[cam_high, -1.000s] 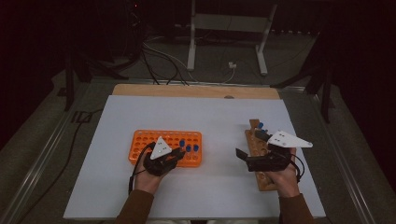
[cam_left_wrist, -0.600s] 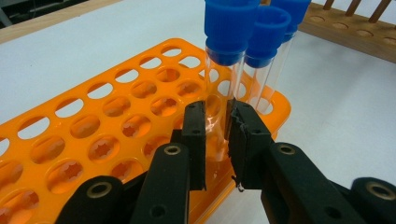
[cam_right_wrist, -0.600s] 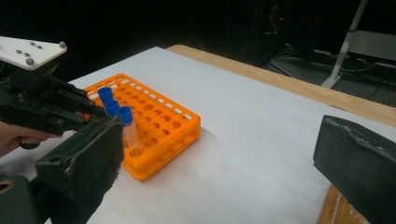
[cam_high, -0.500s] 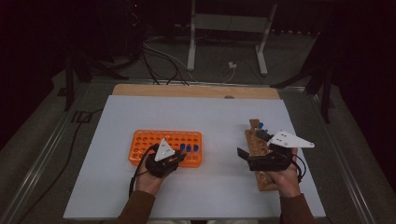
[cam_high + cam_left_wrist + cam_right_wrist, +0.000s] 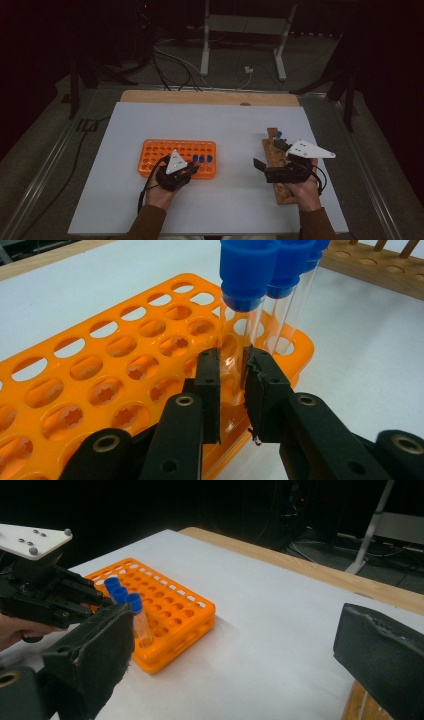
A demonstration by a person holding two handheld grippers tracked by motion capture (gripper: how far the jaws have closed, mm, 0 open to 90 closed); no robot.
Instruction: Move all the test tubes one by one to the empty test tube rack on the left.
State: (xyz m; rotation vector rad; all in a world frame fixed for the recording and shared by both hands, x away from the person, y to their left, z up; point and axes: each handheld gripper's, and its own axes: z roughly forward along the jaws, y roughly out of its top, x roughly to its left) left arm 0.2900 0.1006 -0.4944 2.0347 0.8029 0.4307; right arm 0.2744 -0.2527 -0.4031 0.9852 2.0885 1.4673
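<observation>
- Left tongs (image 5: 232, 385) gripping a clear tube (image 5: 235, 340) by its glass wall, below its blue cap (image 5: 248, 270), pads pressing from both sides.
- Tube standing upright in a hole near the front right corner of the orange rack (image 5: 100, 370), first in a short row of three blue-capped tubes.
- Second tube (image 5: 289, 295) standing just behind the gripped one, caps nearly touching.
- Rack (image 5: 177, 157) lying on the white table (image 5: 220, 130), left of the middle, with most holes bare.
- Left hand (image 5: 162, 192) coming in from the bottom edge, holding the left tongs (image 5: 192, 169) at the rack's near edge, beside the blue caps (image 5: 202, 159).
- Right tongs (image 5: 235, 645) standing wide open, both black pads apart, nothing between them, pointing across the table toward the rack (image 5: 165, 615).
- Right tongs (image 5: 262, 167) hovering at the left edge of a wooden rack (image 5: 280, 170), well apart from the orange one.
- One blue cap (image 5: 279, 134) showing at the wooden rack's far end.
</observation>
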